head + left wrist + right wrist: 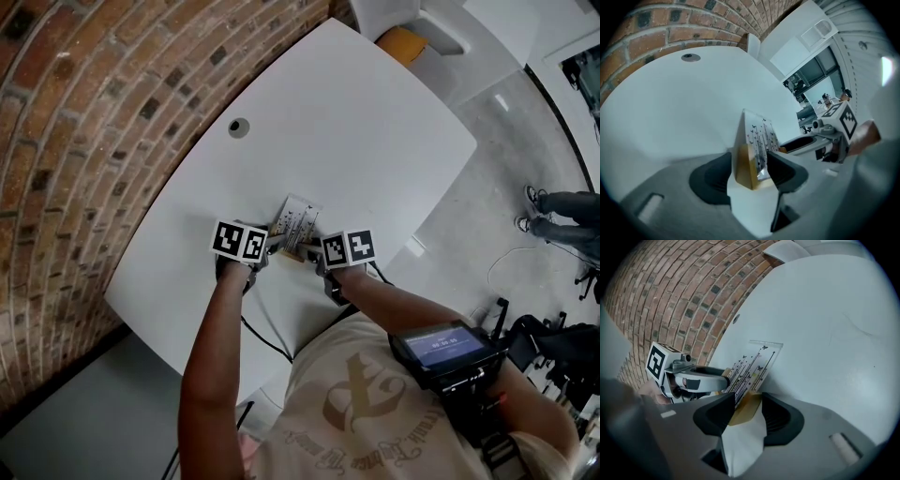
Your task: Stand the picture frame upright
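Note:
The picture frame [296,223] is a clear panel printed with thin lines and butterflies on a wooden base. It stands tilted on the white table [375,122], near its front edge. My left gripper [269,246] is at its left end and my right gripper [309,251] at its right end. In the left gripper view the wooden base [746,166] sits between the jaws of the left gripper [752,174], which stand wide. In the right gripper view the base [746,408] lies between the spread jaws of the right gripper [747,412]. Whether any pad touches it I cannot tell.
A brick wall [94,94] runs along the table's left side. A round cable hole [239,127] sits in the tabletop beyond the frame. A chair [408,37] stands at the table's far end. Someone's legs [562,211] show on the floor at right.

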